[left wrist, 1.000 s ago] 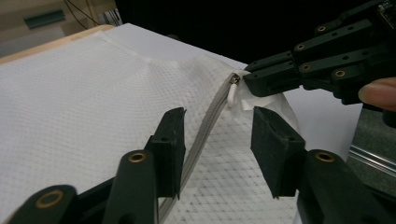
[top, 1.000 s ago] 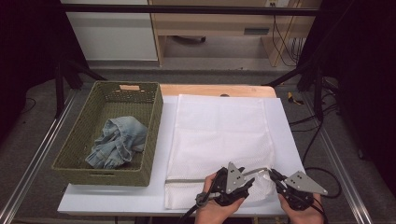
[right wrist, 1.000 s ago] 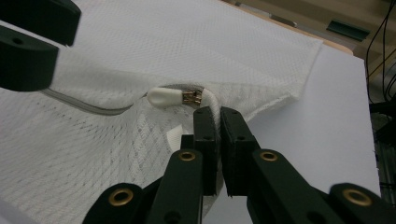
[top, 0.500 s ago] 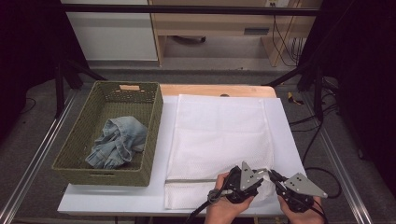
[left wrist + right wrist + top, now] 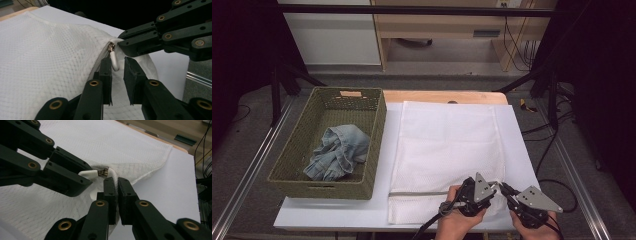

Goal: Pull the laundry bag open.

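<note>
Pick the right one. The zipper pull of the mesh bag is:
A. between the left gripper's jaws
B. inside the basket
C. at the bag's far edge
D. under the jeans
A: in the left gripper view the white zipper pull hangs between the jaws of the left gripper, which have just been closing, while the right gripper pinches the mesh bag beside it.

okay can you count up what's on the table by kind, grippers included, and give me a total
Wicker basket: 1
Denim garment, in the basket: 1
White mesh laundry bag: 1
Grippers: 2, left gripper and right gripper, both at the bag's zipper pull
Total: 5
</note>
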`<action>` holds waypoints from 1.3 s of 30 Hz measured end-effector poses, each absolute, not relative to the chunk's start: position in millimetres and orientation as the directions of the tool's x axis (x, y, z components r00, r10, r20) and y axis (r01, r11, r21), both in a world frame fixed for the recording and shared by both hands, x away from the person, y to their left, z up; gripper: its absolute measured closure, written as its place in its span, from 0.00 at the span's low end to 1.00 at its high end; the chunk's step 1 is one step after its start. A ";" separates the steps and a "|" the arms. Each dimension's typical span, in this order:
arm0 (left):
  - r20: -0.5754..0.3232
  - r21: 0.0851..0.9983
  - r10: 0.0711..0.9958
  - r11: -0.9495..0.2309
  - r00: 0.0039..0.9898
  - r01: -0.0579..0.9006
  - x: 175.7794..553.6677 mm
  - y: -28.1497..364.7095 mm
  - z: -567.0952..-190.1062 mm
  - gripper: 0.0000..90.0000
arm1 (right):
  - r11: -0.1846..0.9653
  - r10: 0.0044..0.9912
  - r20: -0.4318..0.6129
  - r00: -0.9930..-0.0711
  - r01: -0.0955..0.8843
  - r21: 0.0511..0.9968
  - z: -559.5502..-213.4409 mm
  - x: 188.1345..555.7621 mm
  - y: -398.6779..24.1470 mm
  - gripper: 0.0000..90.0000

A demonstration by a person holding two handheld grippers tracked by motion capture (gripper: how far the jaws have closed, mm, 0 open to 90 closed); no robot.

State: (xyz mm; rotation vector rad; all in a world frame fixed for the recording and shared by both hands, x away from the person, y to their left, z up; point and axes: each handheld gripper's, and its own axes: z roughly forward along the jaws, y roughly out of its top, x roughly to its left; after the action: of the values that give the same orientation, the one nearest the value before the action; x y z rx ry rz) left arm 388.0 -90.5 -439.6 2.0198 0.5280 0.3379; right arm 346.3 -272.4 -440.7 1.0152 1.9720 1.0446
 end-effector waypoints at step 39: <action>-0.026 0.867 0.522 -0.413 0.852 0.279 394.4 -93.3 -443.9 0.85 | 0.411 0.848 -0.223 -0.480 0.331 0.849 -443.1 345.1 -271.0 0.96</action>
State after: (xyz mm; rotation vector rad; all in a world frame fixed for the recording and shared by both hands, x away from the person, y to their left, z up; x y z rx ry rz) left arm 394.4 -93.3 -443.9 2.0234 0.5867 0.3049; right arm 345.1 -271.0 -443.1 0.9994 2.0071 1.0026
